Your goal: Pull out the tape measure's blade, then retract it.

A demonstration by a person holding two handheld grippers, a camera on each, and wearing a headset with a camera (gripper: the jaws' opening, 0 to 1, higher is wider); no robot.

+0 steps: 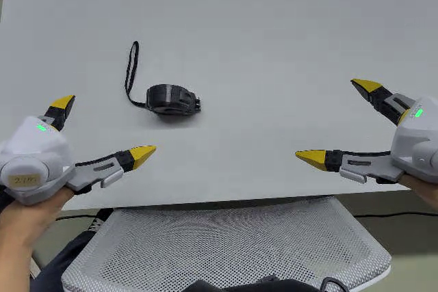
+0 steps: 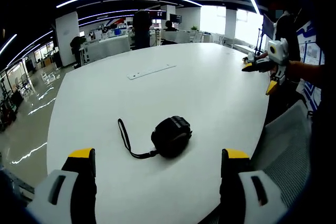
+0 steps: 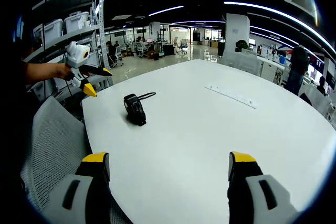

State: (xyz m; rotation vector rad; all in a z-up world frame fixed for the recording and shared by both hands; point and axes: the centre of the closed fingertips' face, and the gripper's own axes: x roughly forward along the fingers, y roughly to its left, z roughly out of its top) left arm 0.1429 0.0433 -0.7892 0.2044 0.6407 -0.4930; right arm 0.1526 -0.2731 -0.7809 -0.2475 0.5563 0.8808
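While both tools hang over the near edge of the white table (image 1: pixel 287 39), the black tape measure (image 1: pixel 172 98) lies on the table top, touched by neither of them. It sits nearer the left gripper (image 1: pixel 106 127) than the right gripper (image 1: pixel 335 121) - ahead of the left one and a little to its inner side, and well apart from the right one. A thin black strap (image 1: pixel 131 70) is joined to the case and runs away from the person in a long narrow loop, flat on the table. The blade is not yet pulled out.

The left gripper is released: its two yellow-tipped jaws stand wide apart with nothing between them, and in the left gripper view the tape measure (image 2: pixel 172 136) lies on the table beyond the gap. The right gripper is likewise spread wide and holds nothing; in its own view the tape measure (image 3: pixel 135 109) lies far off to the left, near the table's edge.

Farther out on the table lies a narrow pale strip (image 2: pixel 150 71), flat and well away from the tape measure. A grey mesh chair (image 1: pixel 226 244) stands just under the table's near edge - between the two hands.
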